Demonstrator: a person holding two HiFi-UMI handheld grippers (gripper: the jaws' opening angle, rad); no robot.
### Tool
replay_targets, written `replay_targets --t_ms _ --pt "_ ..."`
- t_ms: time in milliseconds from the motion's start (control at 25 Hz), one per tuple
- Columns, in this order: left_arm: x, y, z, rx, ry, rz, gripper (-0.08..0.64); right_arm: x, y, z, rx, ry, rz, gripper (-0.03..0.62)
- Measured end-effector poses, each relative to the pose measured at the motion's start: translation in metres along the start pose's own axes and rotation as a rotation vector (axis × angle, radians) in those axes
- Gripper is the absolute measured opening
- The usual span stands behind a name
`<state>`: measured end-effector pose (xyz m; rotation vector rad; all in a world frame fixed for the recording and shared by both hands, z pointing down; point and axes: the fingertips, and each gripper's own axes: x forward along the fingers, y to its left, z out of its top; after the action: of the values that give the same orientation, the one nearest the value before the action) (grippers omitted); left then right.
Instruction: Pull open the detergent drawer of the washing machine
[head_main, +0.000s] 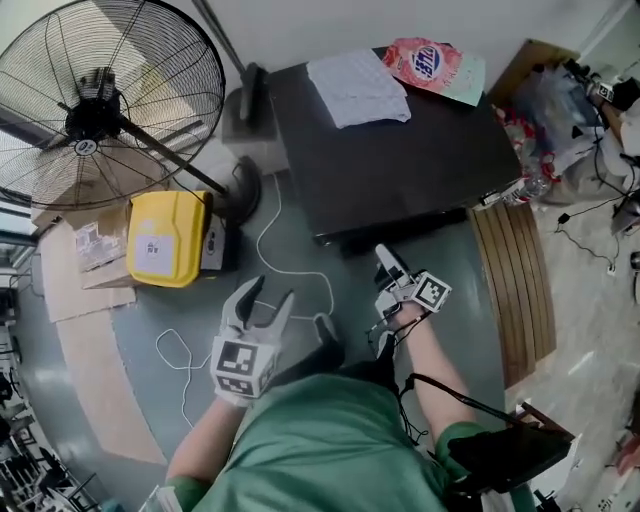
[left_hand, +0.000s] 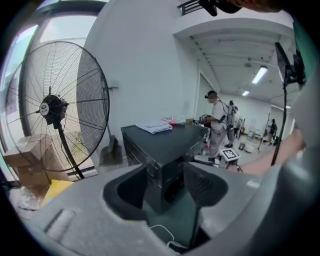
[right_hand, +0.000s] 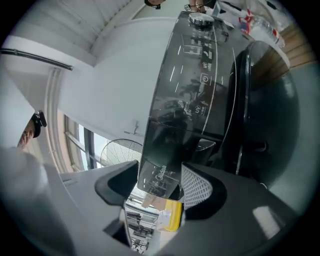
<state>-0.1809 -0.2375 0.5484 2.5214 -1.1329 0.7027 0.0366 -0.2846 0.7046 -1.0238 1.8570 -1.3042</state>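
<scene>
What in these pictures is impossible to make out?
- Washing machine front: the head view shows only its dark top, and the front drops out of sight below the near edge.
- Detergent drawer: the right gripper view shows it between the open jaws of the right claw, but whether they touch it is unclear.
- Panel symbols: too small and glary in the right gripper view.
- Pink packet print: blurred in the head view.

The grey-green floor carries the dark washing machine, a big fan, a yellow container, a loose white cable and a slatted wooden board. On the machine's top, near its far edge, lie a folded white cloth and a pink bag.
</scene>
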Motion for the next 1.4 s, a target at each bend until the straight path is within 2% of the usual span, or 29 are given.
replay_targets --t_ms 400,680,920,1120,1320,1400 --pt "-0.014 0.015 -0.026 0.031 0.065 0.037 0.221 0.024 -0.029 -0.005 0.017 -0.006 0.079 0.314" --pt "-0.018 0.011 -0.041 0.021 0.093 0.054 0.221 0.042 -0.035 -0.022 -0.073 0.207 0.107 0.321" --pt "-0.027 0.002 -0.054 -0.015 0.098 0.081 0.221 0.048 -0.029 -0.021 -0.088 0.285 0.174 0.319" --pt "-0.038 -0.004 -0.07 -0.052 0.127 0.107 0.221 0.047 -0.03 -0.022 -0.086 0.292 0.178 0.302" --pt "-0.044 -0.019 -0.07 -0.014 0.12 0.114 0.219 0.041 -0.029 -0.024 -0.112 0.26 0.188 0.267" --pt "-0.046 -0.024 -0.071 -0.014 0.121 0.114 0.219 0.03 -0.023 -0.026 -0.119 0.256 0.206 0.224"
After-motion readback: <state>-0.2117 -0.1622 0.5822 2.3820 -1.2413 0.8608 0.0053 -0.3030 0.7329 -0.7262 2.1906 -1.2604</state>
